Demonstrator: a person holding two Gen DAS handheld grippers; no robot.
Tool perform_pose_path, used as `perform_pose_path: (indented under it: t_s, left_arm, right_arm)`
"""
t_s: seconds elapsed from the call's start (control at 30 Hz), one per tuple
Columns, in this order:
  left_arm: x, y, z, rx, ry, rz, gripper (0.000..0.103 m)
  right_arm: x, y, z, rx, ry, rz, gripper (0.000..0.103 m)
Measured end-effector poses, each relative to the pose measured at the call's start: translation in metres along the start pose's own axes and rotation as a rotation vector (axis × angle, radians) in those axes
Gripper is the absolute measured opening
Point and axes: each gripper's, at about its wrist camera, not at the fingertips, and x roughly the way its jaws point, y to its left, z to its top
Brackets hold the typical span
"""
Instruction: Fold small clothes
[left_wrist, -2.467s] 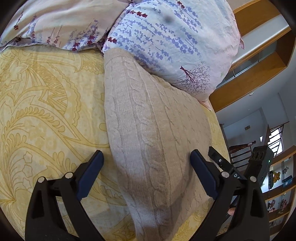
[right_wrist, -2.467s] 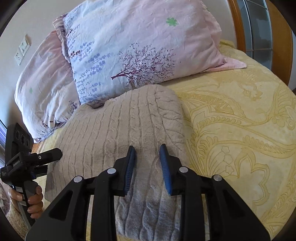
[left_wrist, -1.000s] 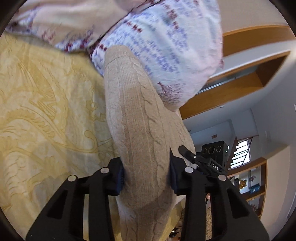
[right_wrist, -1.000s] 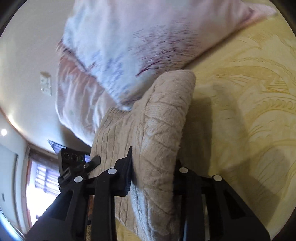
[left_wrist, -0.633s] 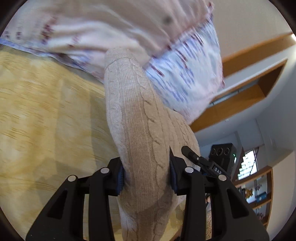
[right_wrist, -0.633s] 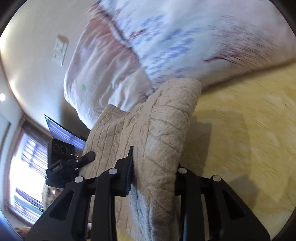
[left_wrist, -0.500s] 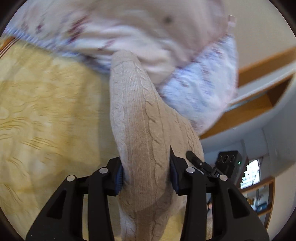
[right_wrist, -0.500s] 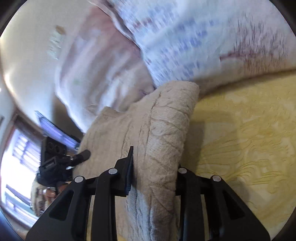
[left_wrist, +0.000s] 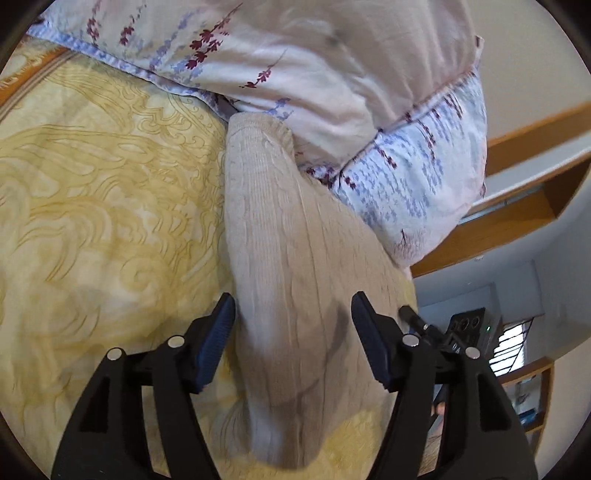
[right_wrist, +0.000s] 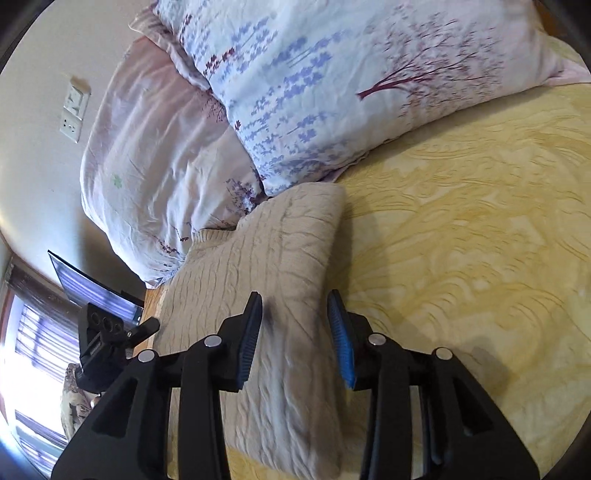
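Sweater: the folded beige cable-knit sweater (left_wrist: 295, 280) lies on the yellow bedspread (left_wrist: 103, 206), its far end tucked against the floral pillows (left_wrist: 332, 74).
Left gripper: your left gripper (left_wrist: 291, 339) is released, jaws spread to either side of the sweater's near end, neither pad pressing the knit.
Right gripper: your right gripper (right_wrist: 295, 328) is also released, its blue pads (right_wrist: 340, 339) straddling the sweater's right edge with a gap on both sides.
Step in hand: it looks like letting go after setting the folded bundle down beside the pillows.
How to do it well: draw both grippers straight back along the sweater, away from the pillows, with the jaws wide so no pad snags the loose knit and drags a layer open.
Watch: the right edge of the sweater looks thick and layered; a sideways brush there would likely unroll the fold.
Check: the far end seems slightly wedged under the lower pillow, so avoid pushing the sweater further toward the pillows.
Progress: the fold seems finished; this garment probably needs only a clean release.
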Motion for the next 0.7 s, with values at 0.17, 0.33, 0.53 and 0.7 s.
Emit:
perform_pose_path:
  t_s: [0.17,0.33,0.53,0.7]
  left_arm:
    - [-0.004,-0.006,-0.019,0.036,-0.010,0.042,0.064]
    - [0.001,-0.010,-0.025,0.062,-0.015,0.080,0.065]
    - [-0.012,-0.014,-0.039,0.093,-0.034,0.102,0.065]
    - [-0.017,-0.021,-0.054,0.163,-0.046,0.143,0.068]
  right_arm:
    - [-0.001,0.004,-0.003,-0.073,-0.050,-0.050,0.012]
    - [0.019,-0.002,0.000,-0.045,-0.016,-0.143,0.012]
    - [-0.022,0.025,-0.012,-0.141,-0.125,-0.162,0.031]
    - [-0.023,0.053,-0.038,-0.272,-0.057,-0.106,0.032]
